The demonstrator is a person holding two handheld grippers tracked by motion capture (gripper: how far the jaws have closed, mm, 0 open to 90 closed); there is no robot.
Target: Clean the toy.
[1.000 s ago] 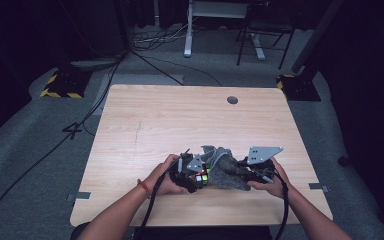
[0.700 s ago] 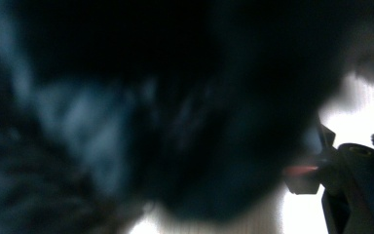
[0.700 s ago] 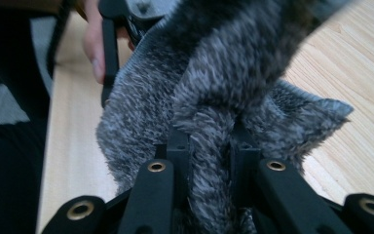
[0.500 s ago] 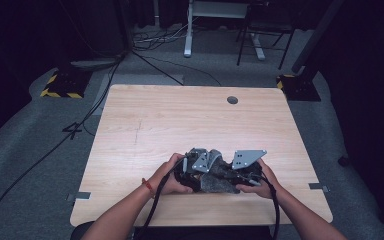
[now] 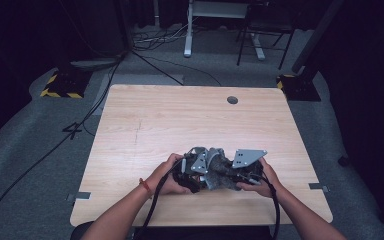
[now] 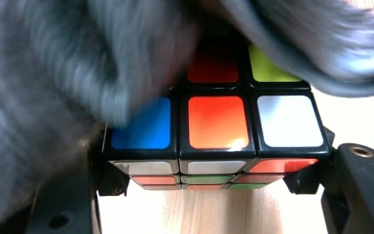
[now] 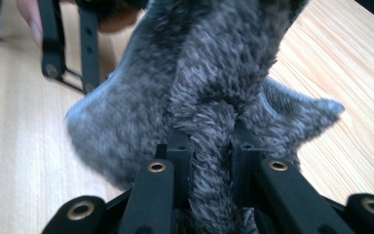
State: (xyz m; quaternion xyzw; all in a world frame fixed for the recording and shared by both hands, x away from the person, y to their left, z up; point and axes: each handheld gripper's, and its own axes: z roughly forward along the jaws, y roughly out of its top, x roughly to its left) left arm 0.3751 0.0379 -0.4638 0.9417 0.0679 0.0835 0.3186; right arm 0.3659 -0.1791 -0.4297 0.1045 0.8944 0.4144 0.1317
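Light wooden table (image 5: 180,125), seen from the high view, carrying all the work near its front edge, where the person's two forearms enter from below. A round cable hole (image 5: 232,100) lies near the far edge, well apart from the hands.

Grey fluffy cloth (image 5: 217,170), bunched between the two hands at the front middle of the table. In the right gripper view it rises as a shaggy fold (image 7: 209,87) from between the jaws and spreads out over the wood; in the left gripper view it hangs blurred (image 6: 53,73) over the upper and left part of the cube.

Colour cube (image 6: 214,136), held just above the table surface under the cloth; the face towards the camera shows blue, orange and white tiles in one row, with red and yellow-green tiles above.

Left claw (image 6: 214,180), clamped on the cube, one jaw against each side of it; in the high view it sits in the person's left hand (image 5: 167,175).

Right claw (image 7: 209,161), clamped on a fold of the cloth, its jaws close together with the pile squeezed between them; in the high view it sits in the right hand (image 5: 260,177), just beside the left claw.
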